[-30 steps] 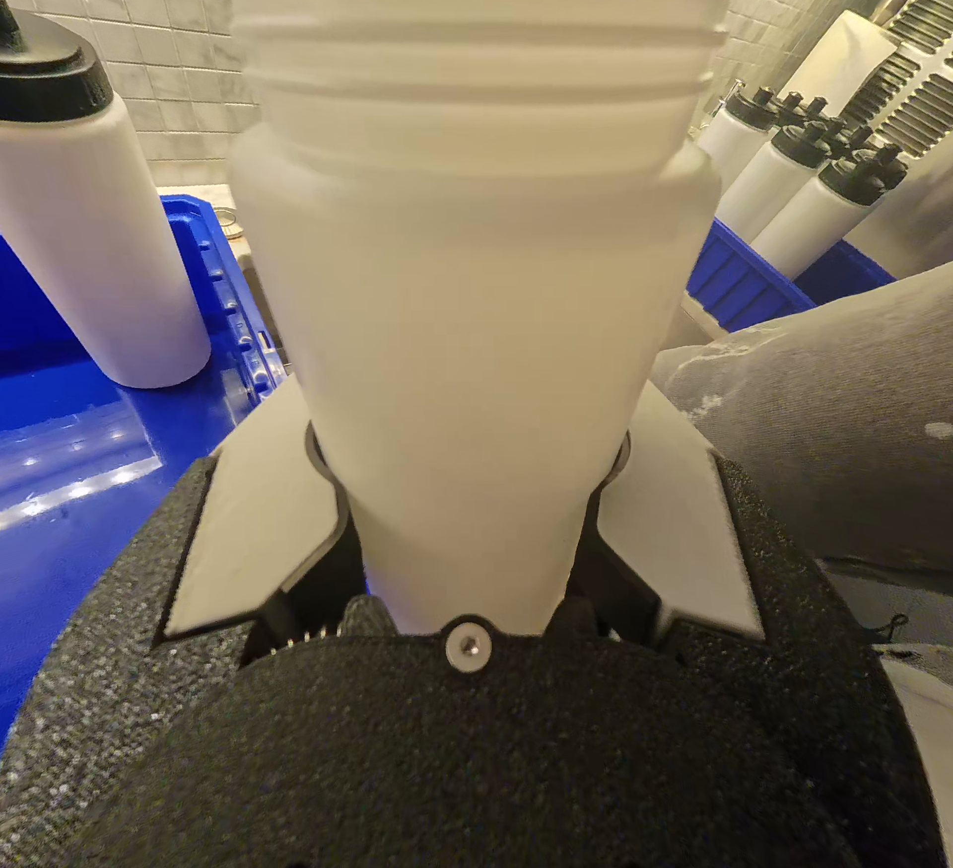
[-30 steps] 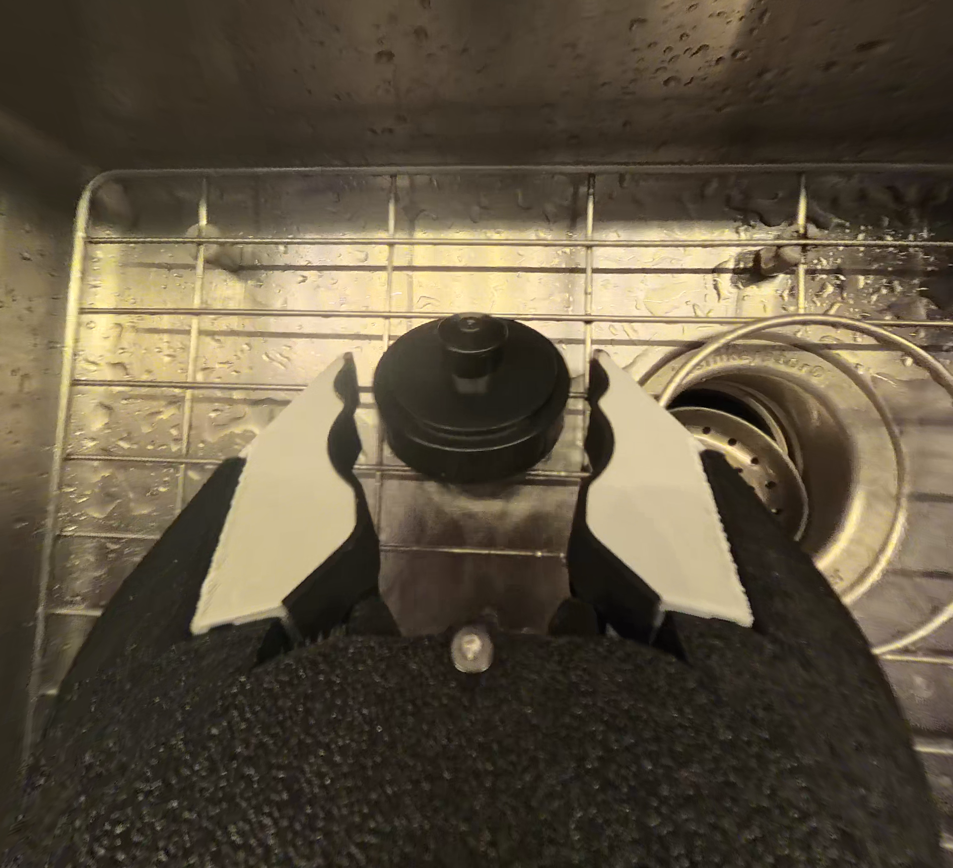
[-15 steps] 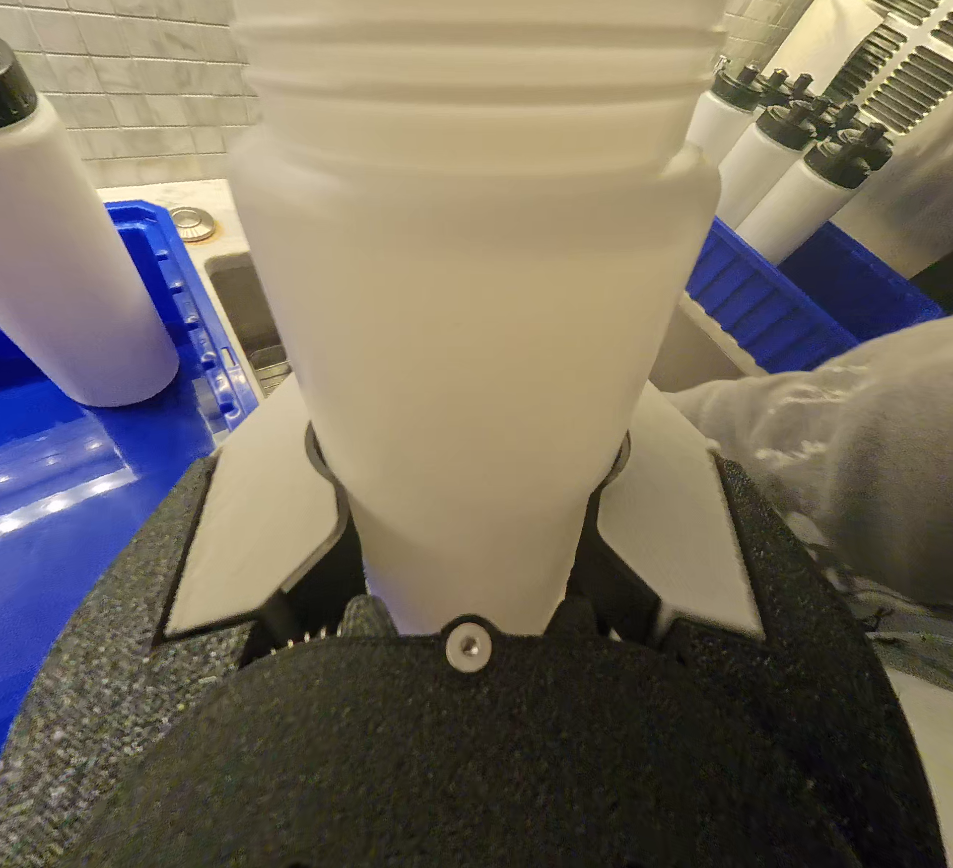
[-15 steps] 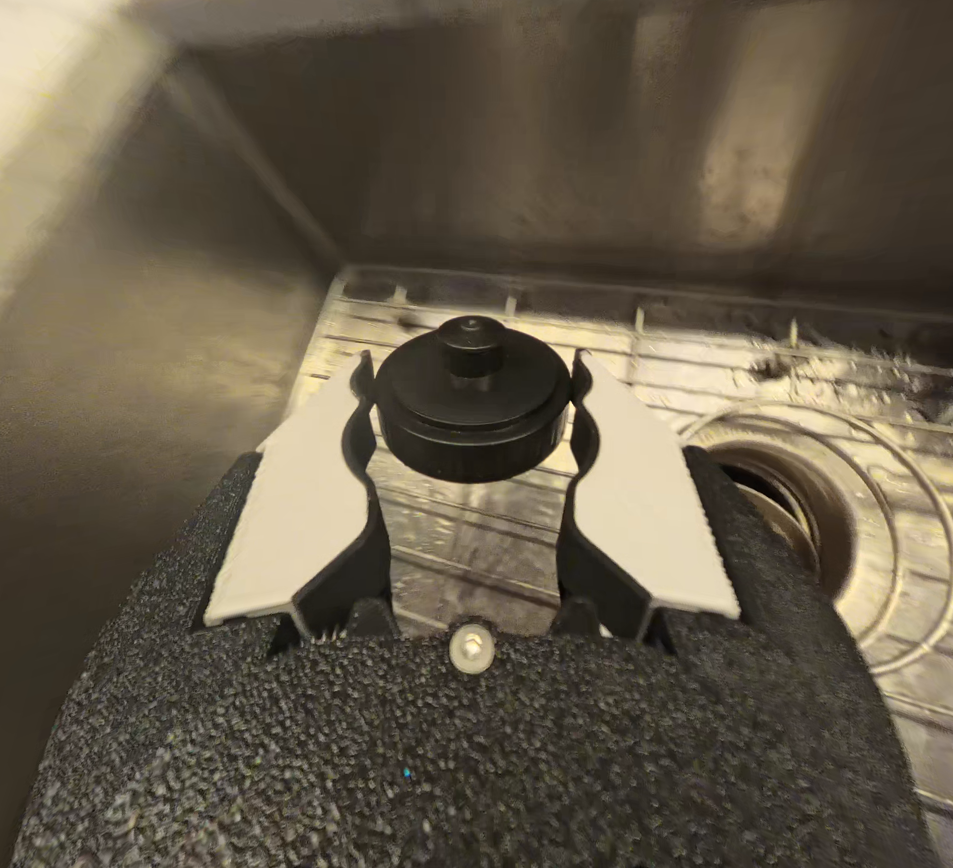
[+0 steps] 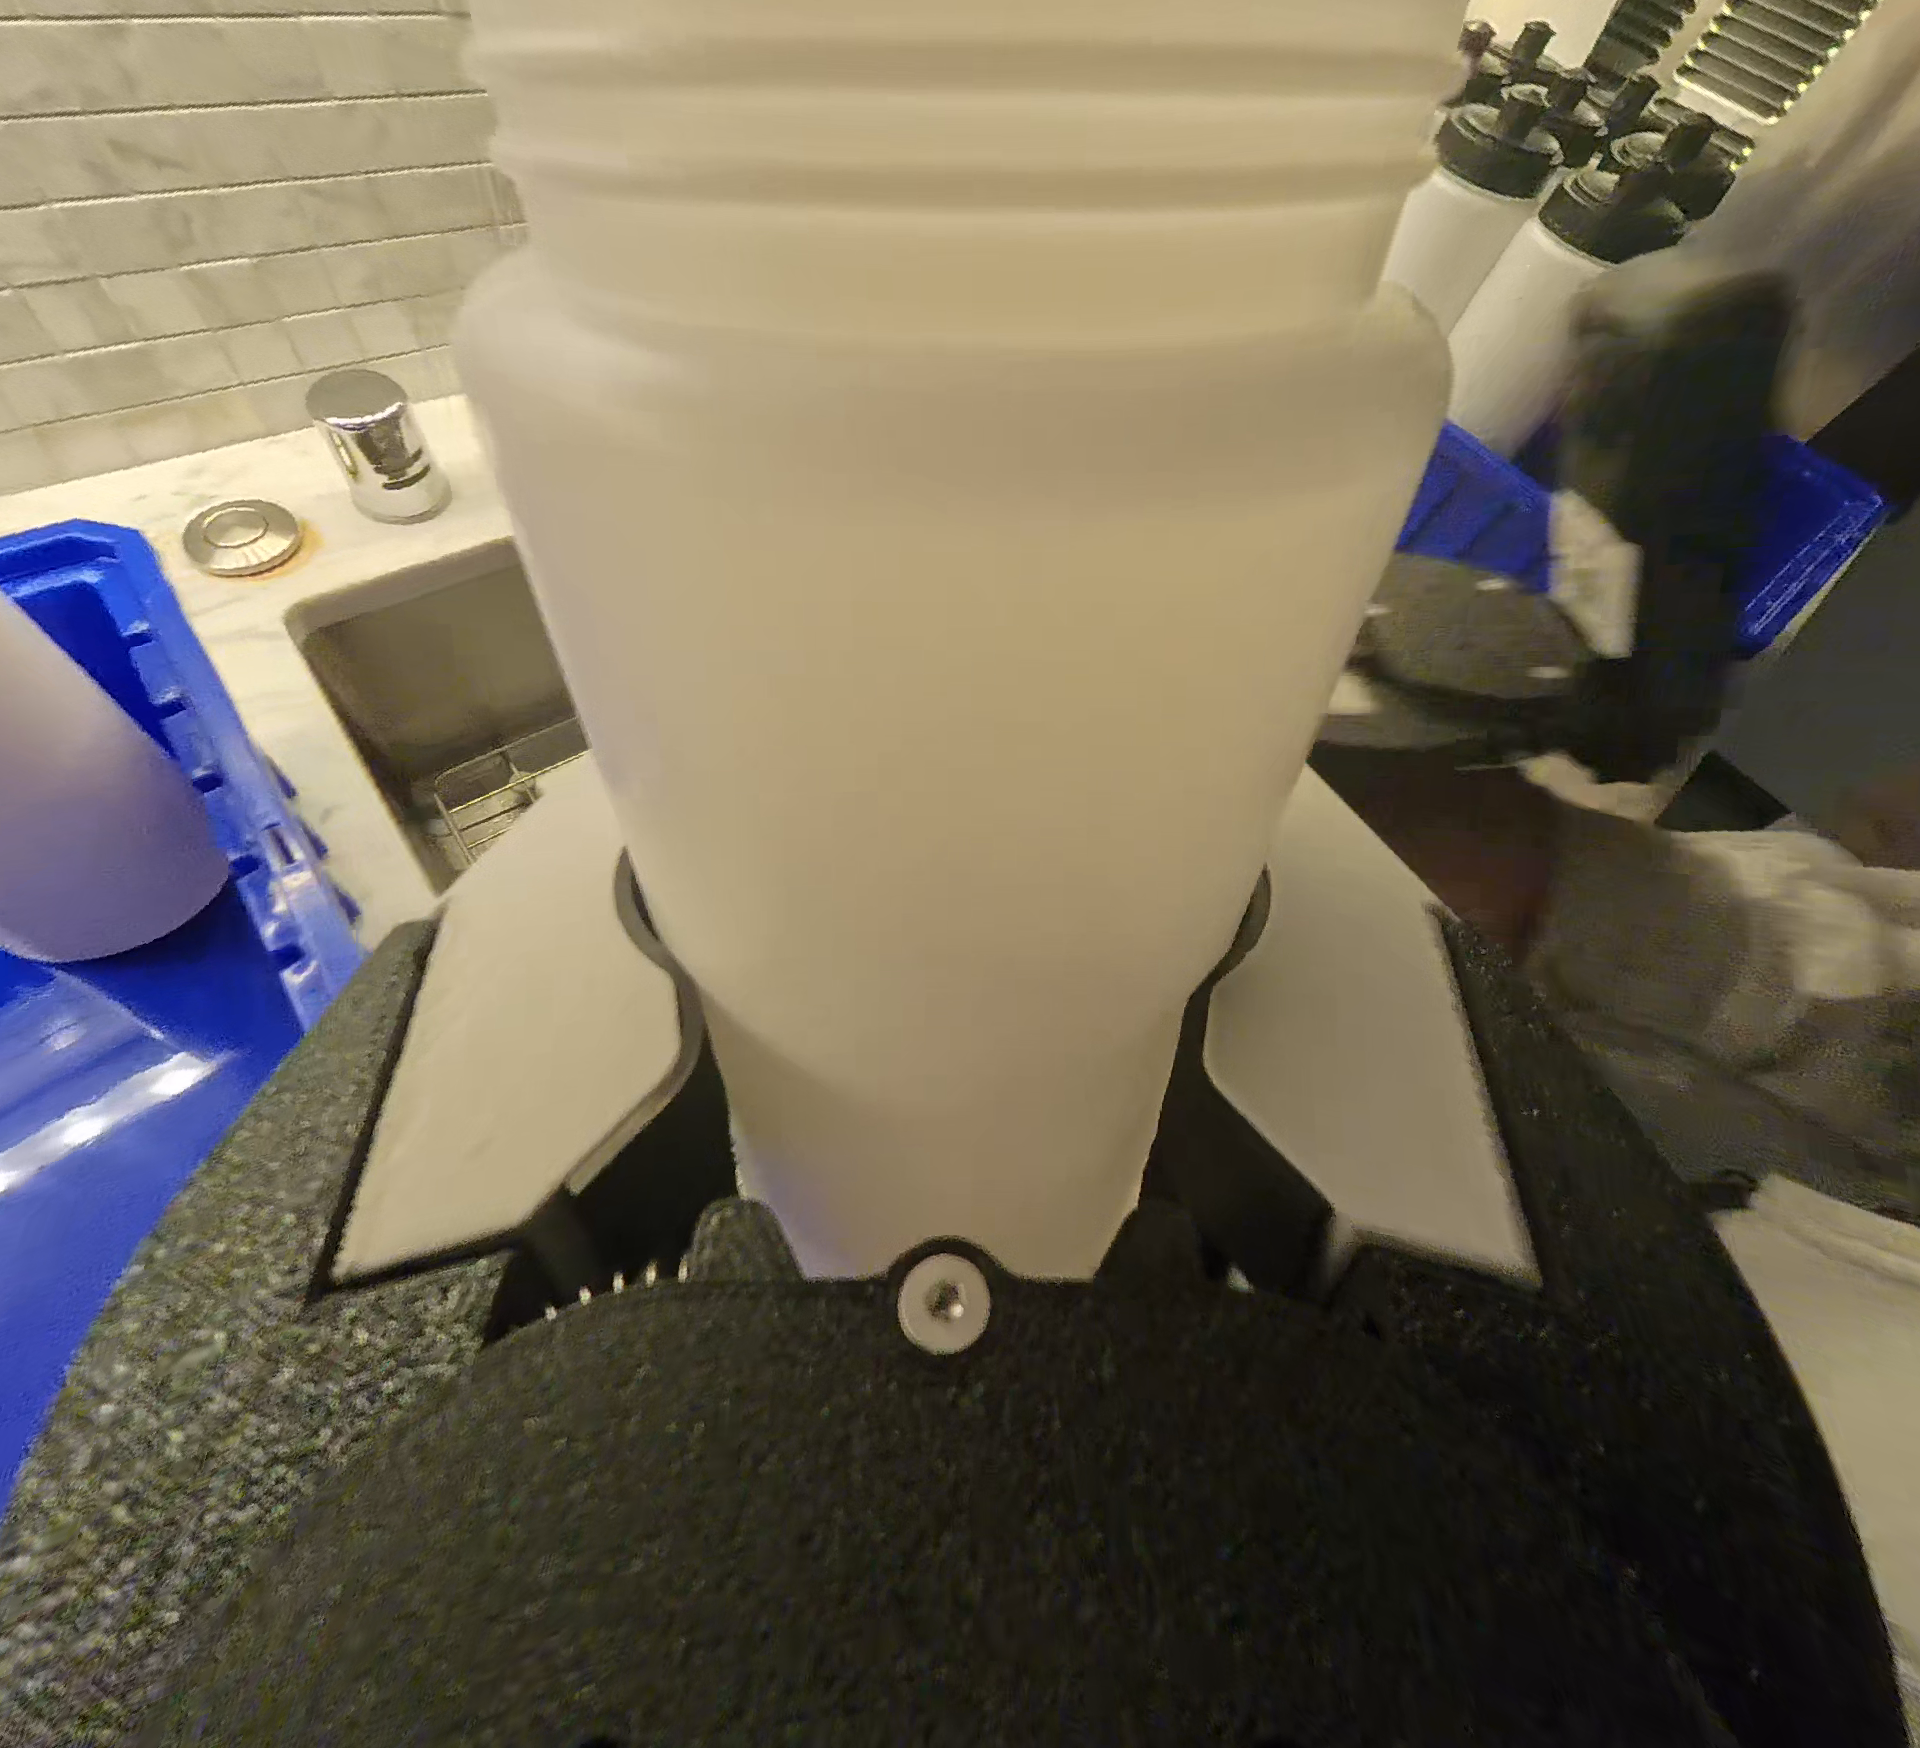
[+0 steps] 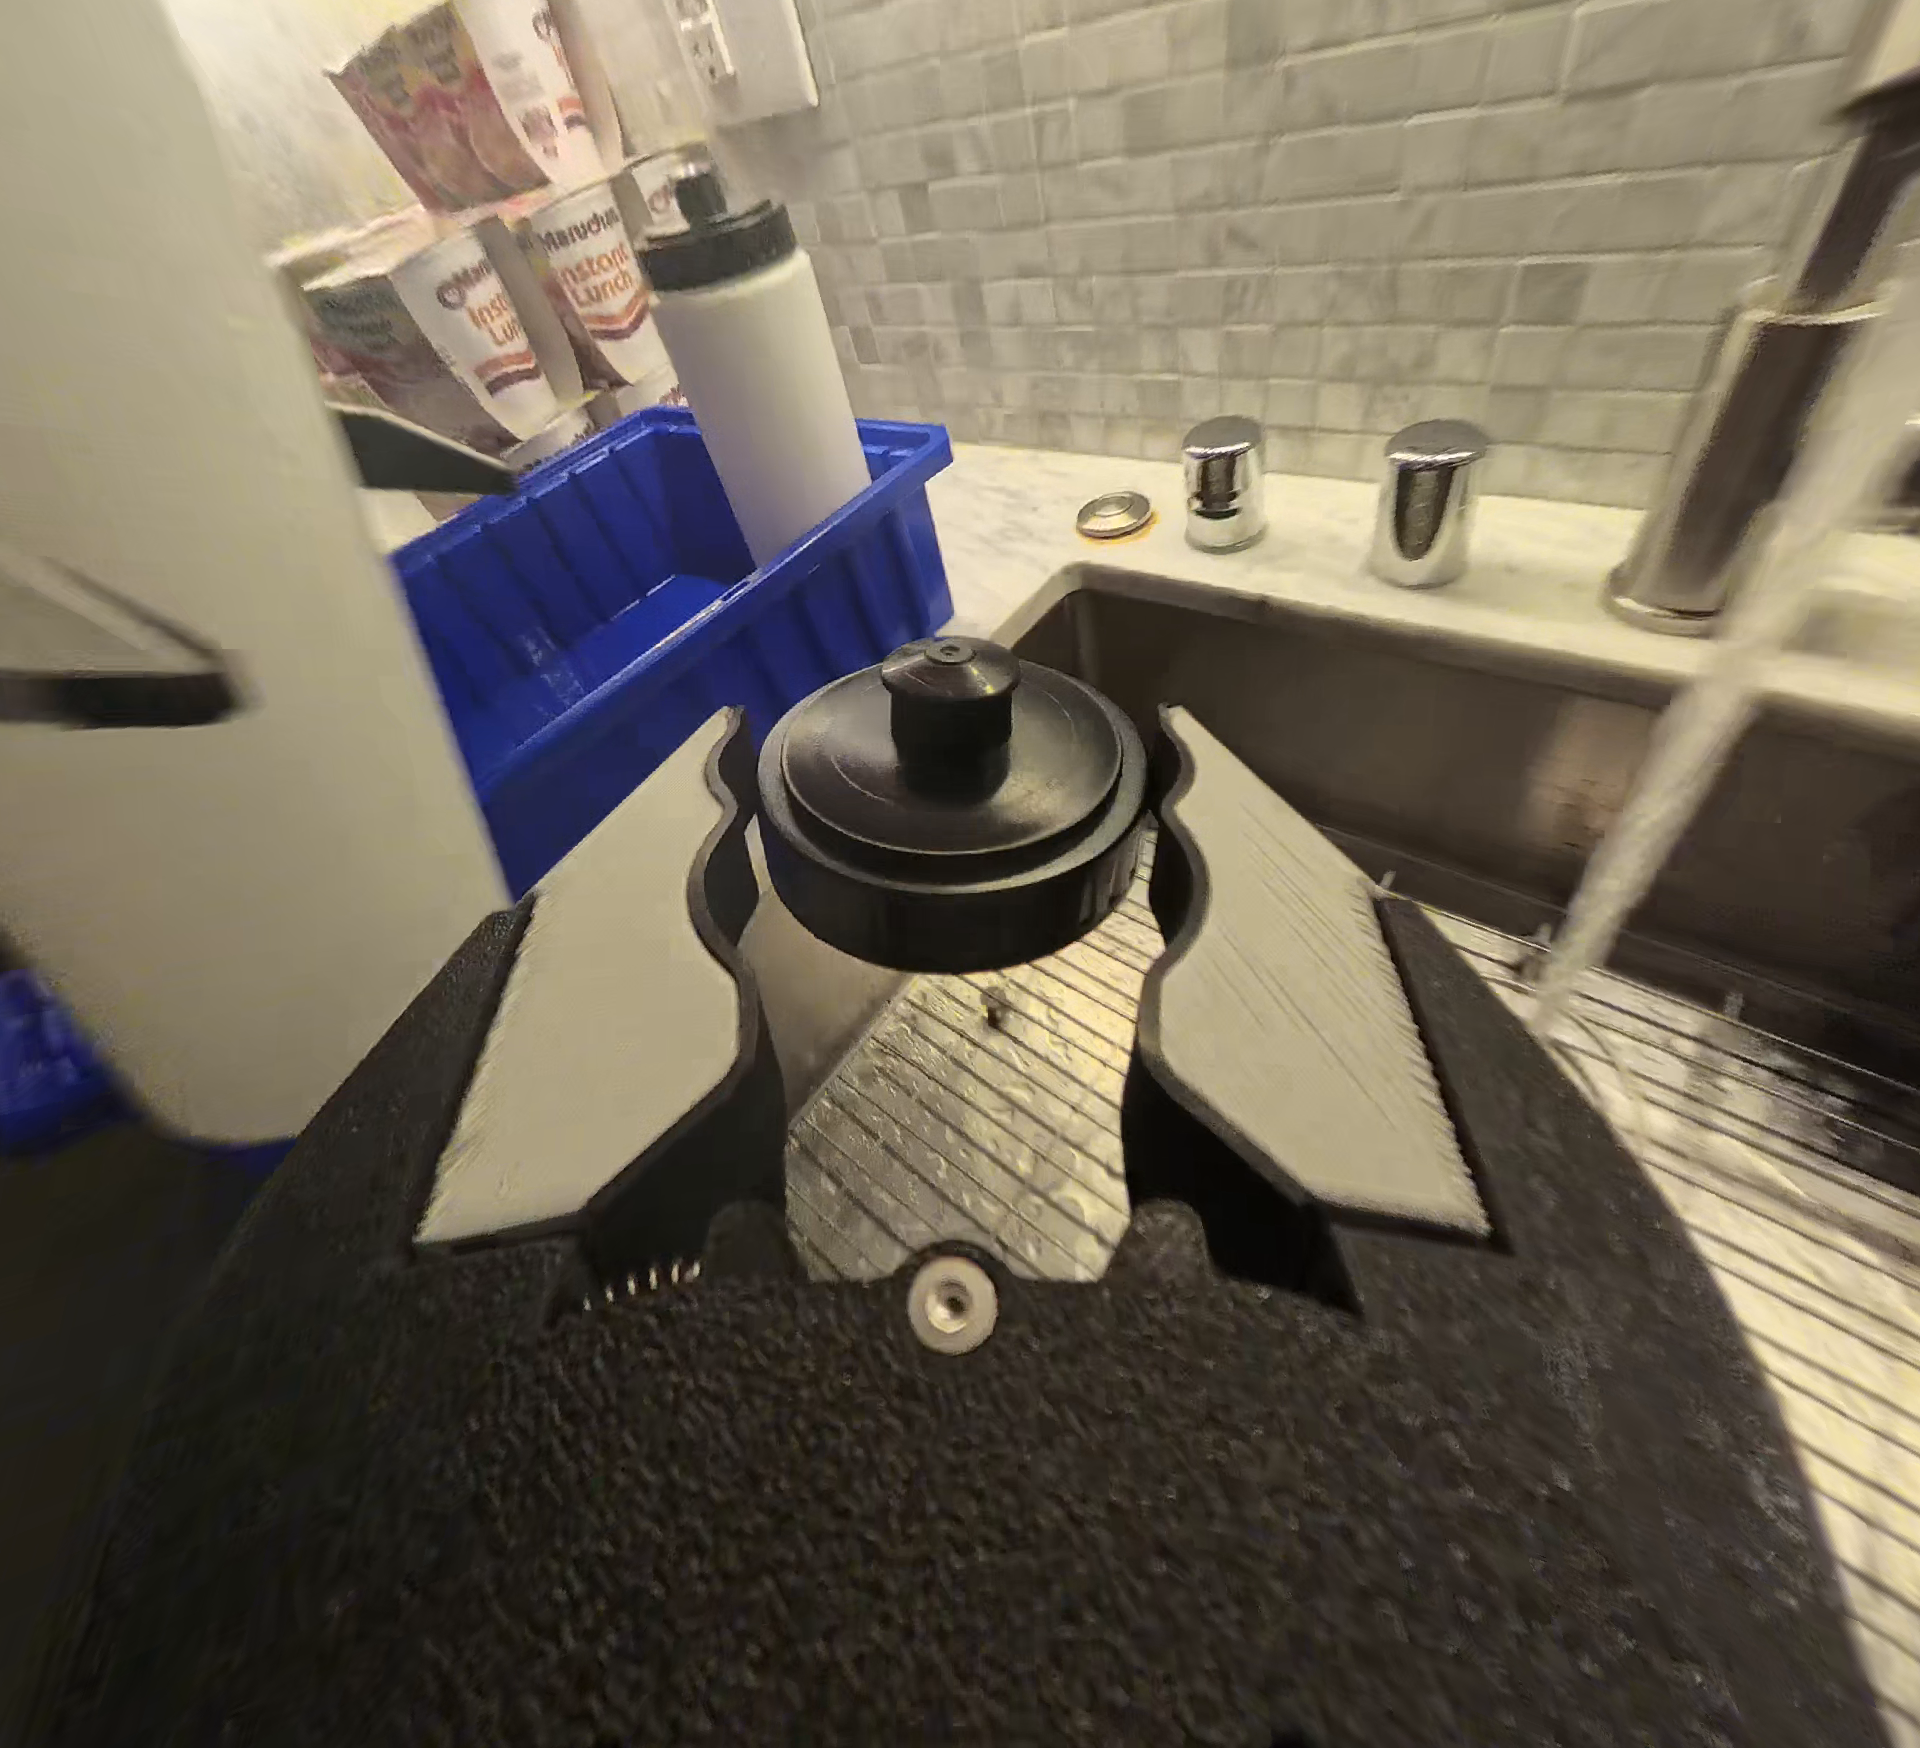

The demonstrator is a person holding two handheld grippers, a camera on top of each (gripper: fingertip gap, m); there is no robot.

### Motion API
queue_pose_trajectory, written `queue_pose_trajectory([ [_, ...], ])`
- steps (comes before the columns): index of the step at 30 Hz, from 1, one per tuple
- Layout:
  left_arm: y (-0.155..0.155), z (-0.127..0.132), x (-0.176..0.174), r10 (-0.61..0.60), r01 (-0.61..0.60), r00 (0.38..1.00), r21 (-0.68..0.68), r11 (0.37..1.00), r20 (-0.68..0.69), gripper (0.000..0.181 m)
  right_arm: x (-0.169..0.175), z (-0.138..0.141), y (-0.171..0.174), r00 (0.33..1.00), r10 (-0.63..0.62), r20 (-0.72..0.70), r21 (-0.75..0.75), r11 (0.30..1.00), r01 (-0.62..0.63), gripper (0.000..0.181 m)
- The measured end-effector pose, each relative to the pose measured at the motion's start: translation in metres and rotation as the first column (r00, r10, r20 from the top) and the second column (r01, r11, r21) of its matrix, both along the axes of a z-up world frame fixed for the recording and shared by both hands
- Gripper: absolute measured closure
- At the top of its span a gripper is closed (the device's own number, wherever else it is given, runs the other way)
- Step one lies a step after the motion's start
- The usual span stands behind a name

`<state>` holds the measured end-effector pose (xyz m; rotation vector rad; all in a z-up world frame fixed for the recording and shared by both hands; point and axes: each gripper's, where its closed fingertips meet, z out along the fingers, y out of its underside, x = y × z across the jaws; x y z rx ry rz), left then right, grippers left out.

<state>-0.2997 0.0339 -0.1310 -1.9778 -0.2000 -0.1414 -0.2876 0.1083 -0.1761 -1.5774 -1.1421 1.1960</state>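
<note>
My left gripper [image 5: 940, 909] is shut on an open white plastic bottle [image 5: 945, 472] with a threaded neck, held upright and filling the left wrist view. My right gripper [image 6: 945, 825] is shut on a black bottle cap [image 6: 945, 815] with a spout, held above the steel sink [image 6: 1455, 742]. The white bottle also shows at the left edge of the right wrist view [image 6: 177, 555]. The right gripper shows blurred at the right of the left wrist view [image 5: 1662, 576].
A blue bin [image 6: 665, 576] holds a capped white bottle [image 6: 758, 389] left of the sink. Another blue bin [image 5: 1475, 503] at the right holds several capped bottles [image 5: 1527, 244]. A faucet [image 6: 1787, 368] runs water onto the sink grid [image 6: 1039, 1106]. Paper cups [image 6: 499, 244] stand behind.
My right gripper closed on the black cap on the sink grid and lifted it up out of the sink. My left gripper turned right with the bottle.
</note>
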Motion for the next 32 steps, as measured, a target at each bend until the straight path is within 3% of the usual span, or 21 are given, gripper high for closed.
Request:
queue_pose_trajectory([
  [8,0.058,-0.032,0.034,-0.058,0.058,0.998,0.006,0.998,-0.017,0.077,0.127,0.051,0.043,0.995,-0.095,-0.022,0.08,0.992,0.097,0.107],
  [15,0.13,-0.078,0.051,-0.08,0.082,0.994,0.018,0.997,-0.073,0.077,0.198,0.085,0.077,0.993,-0.1,-0.069,0.071,0.992,0.104,0.106],
  [24,0.195,-0.133,0.049,-0.087,0.085,0.992,-0.021,0.996,-0.096,0.077,0.232,0.101,0.124,0.991,-0.124,-0.048,0.09,0.988,0.128,0.105],
  [32,0.22,-0.152,0.045,-0.091,0.087,0.991,-0.045,0.995,-0.095,0.077,0.229,0.091,0.144,0.994,-0.11,0.004,0.076,0.991,0.109,0.105],
])
